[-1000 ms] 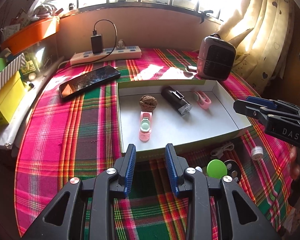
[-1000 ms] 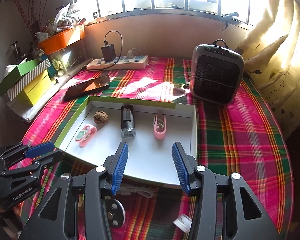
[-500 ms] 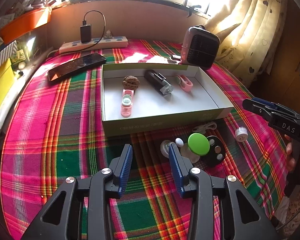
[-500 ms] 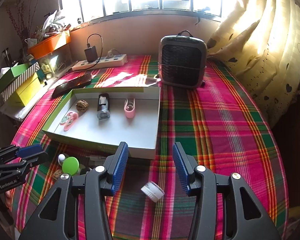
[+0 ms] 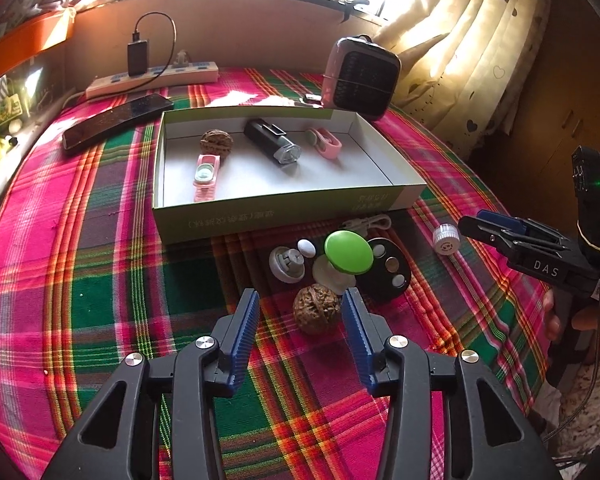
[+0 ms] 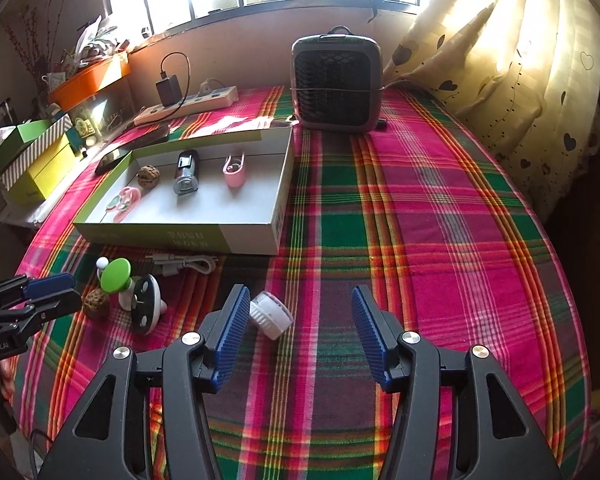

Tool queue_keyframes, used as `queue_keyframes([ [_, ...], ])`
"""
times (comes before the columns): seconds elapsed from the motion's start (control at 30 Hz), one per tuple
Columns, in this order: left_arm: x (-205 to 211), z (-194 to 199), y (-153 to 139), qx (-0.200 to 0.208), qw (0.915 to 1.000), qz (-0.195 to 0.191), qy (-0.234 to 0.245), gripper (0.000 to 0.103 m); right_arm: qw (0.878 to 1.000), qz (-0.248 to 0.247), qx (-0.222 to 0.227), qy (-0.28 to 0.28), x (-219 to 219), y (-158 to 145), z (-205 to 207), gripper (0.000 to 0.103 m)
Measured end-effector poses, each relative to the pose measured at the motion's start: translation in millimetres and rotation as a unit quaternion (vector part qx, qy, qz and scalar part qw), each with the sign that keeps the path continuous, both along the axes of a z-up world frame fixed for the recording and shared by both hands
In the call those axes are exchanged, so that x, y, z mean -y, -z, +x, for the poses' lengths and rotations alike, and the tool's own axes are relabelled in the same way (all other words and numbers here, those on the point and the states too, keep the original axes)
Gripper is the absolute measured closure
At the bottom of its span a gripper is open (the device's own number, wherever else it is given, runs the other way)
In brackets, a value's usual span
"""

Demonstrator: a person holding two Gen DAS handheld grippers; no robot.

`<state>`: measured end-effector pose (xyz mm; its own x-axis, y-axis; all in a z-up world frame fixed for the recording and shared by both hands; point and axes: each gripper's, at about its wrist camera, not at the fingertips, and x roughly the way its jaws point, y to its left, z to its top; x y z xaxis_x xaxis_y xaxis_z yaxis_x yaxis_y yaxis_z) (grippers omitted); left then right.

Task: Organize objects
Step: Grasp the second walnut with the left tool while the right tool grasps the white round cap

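Observation:
A shallow white box [image 5: 284,204] with green sides holds a walnut [image 5: 216,142], a black flashlight [image 5: 274,145], a pink clip [image 5: 325,142] and a pink case [image 5: 205,174]. In front of it lie a second walnut [image 5: 317,313], a green disc [image 5: 348,251], a black round palette [image 5: 388,268], a white cap [image 5: 287,265], a white cable [image 5: 366,223] and a small white cylinder [image 5: 446,239]. My left gripper [image 5: 300,310] is open, its jaws either side of the loose walnut. My right gripper [image 6: 298,312] is open, the white cylinder [image 6: 270,314] by its left finger.
A small heater [image 6: 336,84] stands behind the box. A phone [image 5: 118,122] and a power strip [image 5: 152,80] with a charger lie at the back left. Yellow and green boxes [image 6: 28,164] sit at the left edge. Curtains [image 6: 500,52] hang on the right. Plaid cloth covers the round table.
Both grippers have pulled back from the box toward the table's near edge. The loose items in front of the box have come into view, and the left jaws now flank the walnut.

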<state>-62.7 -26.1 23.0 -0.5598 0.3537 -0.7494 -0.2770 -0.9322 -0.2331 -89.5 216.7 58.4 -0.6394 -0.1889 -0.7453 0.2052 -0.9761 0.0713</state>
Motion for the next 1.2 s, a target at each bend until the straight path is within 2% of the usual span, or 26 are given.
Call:
queue_keyframes([
  [0.53,-15,1,15,0.024,0.9995,-0.016,0.013,0.06,0.998,0.004,0.035,-0.053,11,26,-12,0.049],
  [0.93,-16,-4,15,0.022,0.9994,-0.028,0.003,0.061,0.995,0.013,0.036,-0.096,24,26,-10,0.049],
  [1.2,-16,-5,15,0.02,0.9993,-0.03,-0.003,0.06,0.994,0.013,0.037,-0.104,27,28,-6,0.049],
])
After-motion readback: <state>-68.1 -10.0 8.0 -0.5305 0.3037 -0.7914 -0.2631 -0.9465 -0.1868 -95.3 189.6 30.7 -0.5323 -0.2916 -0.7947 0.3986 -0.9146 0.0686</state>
